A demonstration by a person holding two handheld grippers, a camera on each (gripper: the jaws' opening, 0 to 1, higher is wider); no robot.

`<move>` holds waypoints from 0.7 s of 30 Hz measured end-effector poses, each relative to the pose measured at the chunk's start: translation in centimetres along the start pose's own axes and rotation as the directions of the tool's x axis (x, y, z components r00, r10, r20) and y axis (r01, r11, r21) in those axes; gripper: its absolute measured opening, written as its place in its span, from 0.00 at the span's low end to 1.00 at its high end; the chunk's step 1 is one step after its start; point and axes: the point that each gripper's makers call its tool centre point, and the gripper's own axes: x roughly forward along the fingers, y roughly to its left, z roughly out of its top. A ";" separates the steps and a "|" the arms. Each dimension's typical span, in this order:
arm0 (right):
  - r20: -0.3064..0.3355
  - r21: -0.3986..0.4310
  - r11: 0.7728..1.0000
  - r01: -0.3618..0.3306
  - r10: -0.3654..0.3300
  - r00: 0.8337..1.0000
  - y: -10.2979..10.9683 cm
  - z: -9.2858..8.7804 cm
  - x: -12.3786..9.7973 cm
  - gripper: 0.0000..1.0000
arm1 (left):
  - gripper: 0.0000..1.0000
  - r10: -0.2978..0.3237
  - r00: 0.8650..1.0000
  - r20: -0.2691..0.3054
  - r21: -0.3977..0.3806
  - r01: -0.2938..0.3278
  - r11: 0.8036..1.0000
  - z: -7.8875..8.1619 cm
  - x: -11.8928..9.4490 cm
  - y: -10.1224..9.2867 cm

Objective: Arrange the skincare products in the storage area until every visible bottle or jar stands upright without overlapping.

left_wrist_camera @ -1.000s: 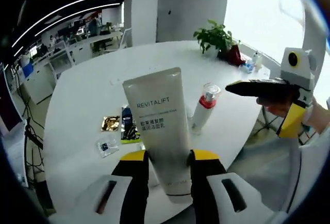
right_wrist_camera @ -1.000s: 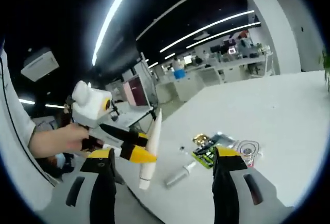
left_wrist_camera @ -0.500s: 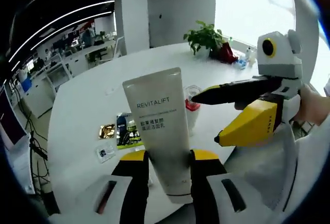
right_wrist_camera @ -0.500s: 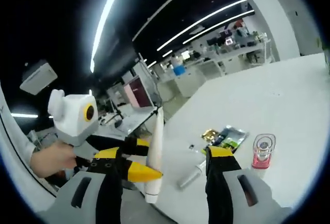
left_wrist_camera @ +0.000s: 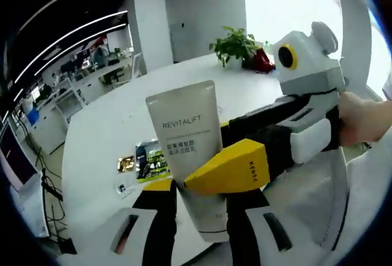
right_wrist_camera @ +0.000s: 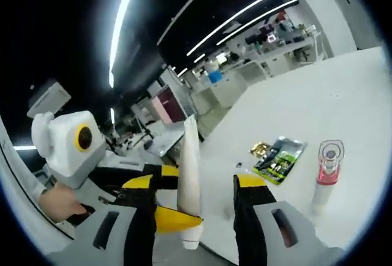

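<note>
The left hand-held gripper (left_wrist_camera: 197, 187) is clamped on the lower part of a white tube (left_wrist_camera: 188, 143), crimped end up and cap down between the jaws, which suits standing it on its cap. The tube hangs above the near edge of the table (left_wrist_camera: 104, 131), not yet set down.

The right hand-held gripper (right_wrist_camera: 196, 183) stands with its jaws wide on either side of the tube (right_wrist_camera: 188, 174), seen edge-on in the right gripper view; I judge it is placed to take or steady the tube, but no contact is clear. In the left gripper view this right hand-held gripper (left_wrist_camera: 228, 167) crosses just in front of the tube.

On the table, a bottle (right_wrist_camera: 324, 177) with a clear cap and red collar stands upright, near some flat sachets (right_wrist_camera: 278, 155). A potted plant (left_wrist_camera: 236, 44) sits at the far side.
</note>
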 end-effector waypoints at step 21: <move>0.011 0.018 0.998 -0.054 0.053 0.999 0.4 -0.8 -1.7 0.15 | 0.29 0.037 0.999 0.034 0.126 -0.041 0.991 0.8 -0.3 -1.8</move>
